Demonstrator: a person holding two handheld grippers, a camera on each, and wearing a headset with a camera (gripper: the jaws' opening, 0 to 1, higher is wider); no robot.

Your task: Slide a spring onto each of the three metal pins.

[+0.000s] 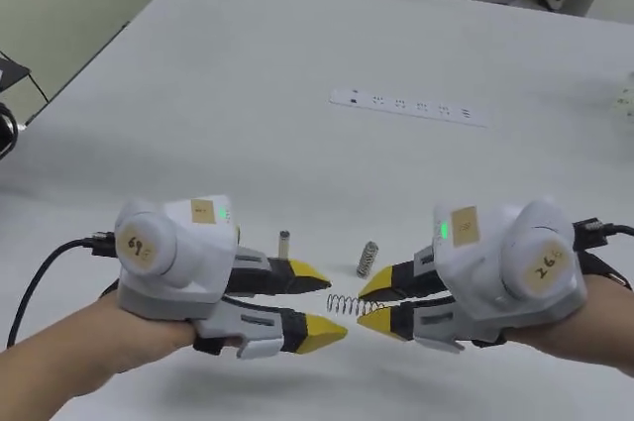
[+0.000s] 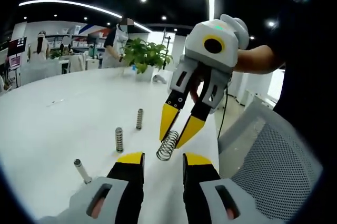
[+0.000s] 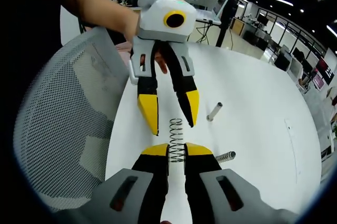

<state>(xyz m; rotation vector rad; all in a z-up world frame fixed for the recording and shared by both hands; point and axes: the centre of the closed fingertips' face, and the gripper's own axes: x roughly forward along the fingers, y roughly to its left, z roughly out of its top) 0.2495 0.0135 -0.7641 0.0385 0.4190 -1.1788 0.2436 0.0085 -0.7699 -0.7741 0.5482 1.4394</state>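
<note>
One spring (image 1: 349,304) is off the table (image 1: 248,94), pinched at one end by your R gripper (image 1: 365,306). Its yellow tips are drawn in narrow on the coil. The rest of the spring sticks out roughly level toward your L gripper (image 1: 323,302). That gripper's jaws stand wide apart w/ nothing between them. The spring's free end sits right at the gap between their tips; touching or not, can't tell. You've got both grippers hovering above the table near its near edge, tips facing each other.

Pins, per the L gripper view, stand in a row leading away from that gripper:
- A bare pin (image 2: 80,169) is closest, no coil on it.
- A sprung pin (image 2: 119,139) is next, w/ a coil already round it.
- A second sprung pin (image 2: 139,118) is farthest, also w/ a coil on it.

In the head view the bare pin stands upright on the table just beyond the L gripper's tips. One of the sprung pins is a bit to its right, beyond the R gripper's tips.

A white power strip (image 1: 409,107) lies well apart from all this, toward the far edge. A mesh chair (image 3: 68,129) sits at the near edge, beside the grippers.
</note>
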